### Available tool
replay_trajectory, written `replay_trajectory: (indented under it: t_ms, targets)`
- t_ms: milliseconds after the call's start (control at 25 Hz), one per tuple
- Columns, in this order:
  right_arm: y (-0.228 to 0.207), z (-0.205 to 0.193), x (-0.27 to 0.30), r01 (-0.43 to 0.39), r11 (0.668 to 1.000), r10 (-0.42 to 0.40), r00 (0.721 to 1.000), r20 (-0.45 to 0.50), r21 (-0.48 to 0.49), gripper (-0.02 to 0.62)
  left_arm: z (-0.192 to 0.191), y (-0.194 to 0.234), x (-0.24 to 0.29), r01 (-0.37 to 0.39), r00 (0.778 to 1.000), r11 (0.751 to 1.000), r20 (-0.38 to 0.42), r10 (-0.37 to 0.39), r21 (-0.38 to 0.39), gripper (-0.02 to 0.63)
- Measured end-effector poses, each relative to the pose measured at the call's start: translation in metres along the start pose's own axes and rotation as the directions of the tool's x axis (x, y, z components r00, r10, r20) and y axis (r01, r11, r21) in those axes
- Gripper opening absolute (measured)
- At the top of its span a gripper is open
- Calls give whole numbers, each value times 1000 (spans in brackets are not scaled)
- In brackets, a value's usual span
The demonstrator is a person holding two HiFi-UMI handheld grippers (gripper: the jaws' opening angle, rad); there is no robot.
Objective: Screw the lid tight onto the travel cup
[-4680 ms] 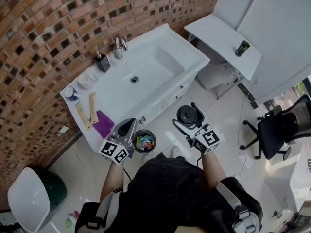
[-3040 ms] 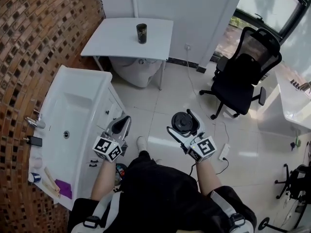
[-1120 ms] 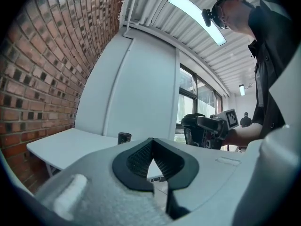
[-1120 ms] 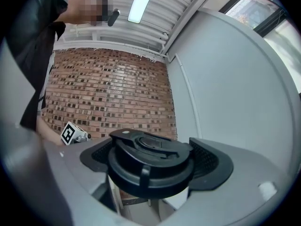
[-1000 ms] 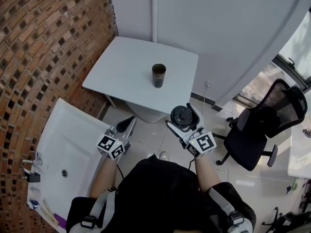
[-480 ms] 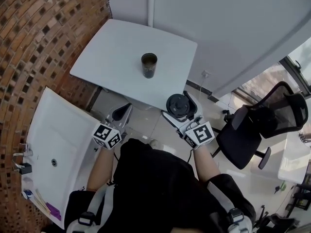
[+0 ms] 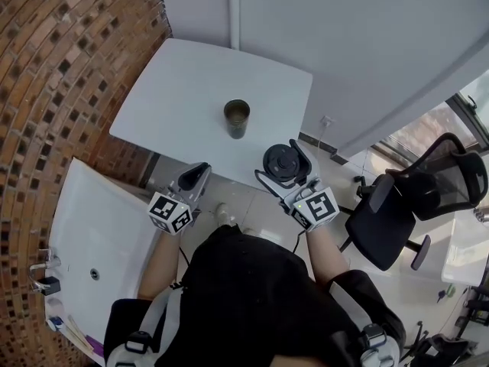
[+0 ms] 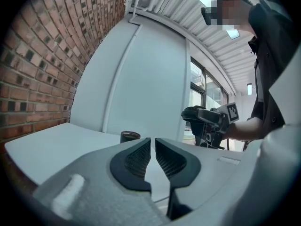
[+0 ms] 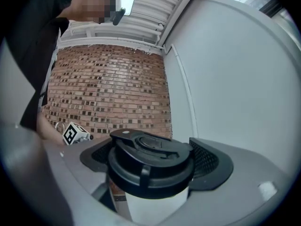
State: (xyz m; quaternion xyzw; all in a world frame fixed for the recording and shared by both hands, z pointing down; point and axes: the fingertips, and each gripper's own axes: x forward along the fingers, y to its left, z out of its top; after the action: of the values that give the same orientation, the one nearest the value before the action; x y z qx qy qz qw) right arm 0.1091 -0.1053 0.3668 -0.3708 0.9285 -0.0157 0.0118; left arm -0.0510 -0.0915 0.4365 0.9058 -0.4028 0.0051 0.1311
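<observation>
A dark cylindrical travel cup [image 7: 236,118] is seen standing upright and uncovered near the middle of a white square table [image 7: 176,90], which is set against a pale wall beside a red-brown brick wall [image 7: 61,67]. A round black plastic lid with a flip tab [image 9: 150,161] is pinched between the two jaws of the right gripper [image 7: 283,164], one dark ribbed pad being pressed on each side of its rim. The lid is held flat in the air over the table's near edge, to the right of the cup and apart from it. The left gripper [image 8: 153,147] is held at the table's near edge, to the left of the cup and well short of it. Its jaws have just been opening and are parted by a narrow slit, with nothing between them. A white washbasin [image 7: 92,228] is seen at lower left and a black office chair [image 7: 412,205] at right.
</observation>
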Motion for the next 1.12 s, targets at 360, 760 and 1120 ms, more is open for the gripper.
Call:
replay_trajectory:
  t_ms: [360, 760, 1120]
  targets:
    - [-23, 15, 55, 29, 999, -29, 999, -13, -21, 480, 17, 41, 56, 127, 992, 992, -14, -127, 12, 117]
    - [-47, -7, 84, 100, 995, -99, 994, -36, 11, 480, -10, 63, 94, 212, 970, 977, -127, -206, 33, 338]
    - [-62, -31, 85, 73, 997, -70, 993, -97, 32, 480, -42, 80, 112, 212, 963, 977, -178, -204, 32, 334]
